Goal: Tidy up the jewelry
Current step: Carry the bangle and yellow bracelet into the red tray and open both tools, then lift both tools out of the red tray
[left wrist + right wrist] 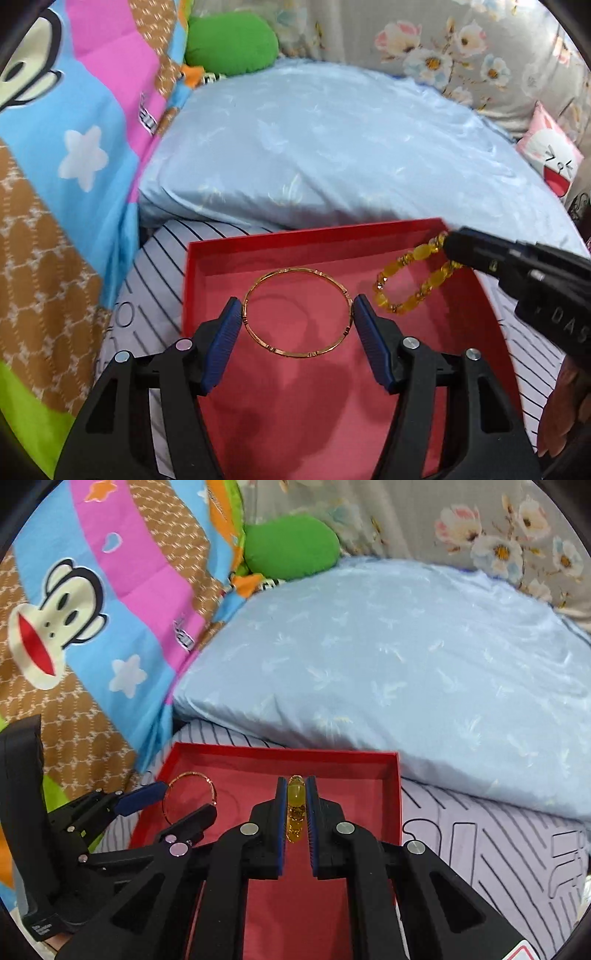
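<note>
Left tongs (297, 314) pinch the thin, rigid gold bangle (295, 275) across its rim; right tongs (296, 808) clamp the slippery, flexible amber bead bracelet (295, 812).

The jewelry box (388, 230) lies on the striped bedsheet (155, 269), its far wall just before the pillow (332, 147), with the cartoon blanket (55, 184) off its left side and the floral cushion (461, 66) behind the pillow. Inside the box, the bangle (295, 314) sits toward the left wall between the fingers of the left gripper (297, 314), each pad touching one side of it. The beaded bracelet (413, 280) is toward the far right corner of the box, pinched between the fingers of the right gripper (296, 805), which reaches in from the near edge.
</note>
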`<state>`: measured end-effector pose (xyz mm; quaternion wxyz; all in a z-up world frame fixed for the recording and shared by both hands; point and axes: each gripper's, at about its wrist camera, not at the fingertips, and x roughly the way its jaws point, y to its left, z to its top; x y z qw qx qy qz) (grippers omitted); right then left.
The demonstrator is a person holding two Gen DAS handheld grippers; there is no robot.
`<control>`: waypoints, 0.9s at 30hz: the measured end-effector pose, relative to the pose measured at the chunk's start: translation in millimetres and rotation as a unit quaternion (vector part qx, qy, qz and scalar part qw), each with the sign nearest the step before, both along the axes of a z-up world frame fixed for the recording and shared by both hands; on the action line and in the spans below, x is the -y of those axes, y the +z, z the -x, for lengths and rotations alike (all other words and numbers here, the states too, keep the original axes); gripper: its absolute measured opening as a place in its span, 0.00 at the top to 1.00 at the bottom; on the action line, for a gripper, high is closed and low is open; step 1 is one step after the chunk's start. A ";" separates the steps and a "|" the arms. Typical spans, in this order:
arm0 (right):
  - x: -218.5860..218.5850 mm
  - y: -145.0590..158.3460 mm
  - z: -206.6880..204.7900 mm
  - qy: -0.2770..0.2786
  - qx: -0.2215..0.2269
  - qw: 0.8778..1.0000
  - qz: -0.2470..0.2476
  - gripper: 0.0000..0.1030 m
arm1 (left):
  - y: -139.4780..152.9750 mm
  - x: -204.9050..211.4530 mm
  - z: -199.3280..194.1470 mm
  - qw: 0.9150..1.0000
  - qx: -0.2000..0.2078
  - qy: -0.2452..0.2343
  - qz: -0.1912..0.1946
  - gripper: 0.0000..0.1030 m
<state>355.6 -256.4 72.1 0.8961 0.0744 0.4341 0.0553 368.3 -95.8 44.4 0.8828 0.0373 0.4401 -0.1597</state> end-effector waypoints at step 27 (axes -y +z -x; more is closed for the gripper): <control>35.0 -1.2 68.4 -0.078 0.027 0.995 0.057 0.73 | 11.4 18.4 10.4 1.000 0.013 -0.011 0.021 0.37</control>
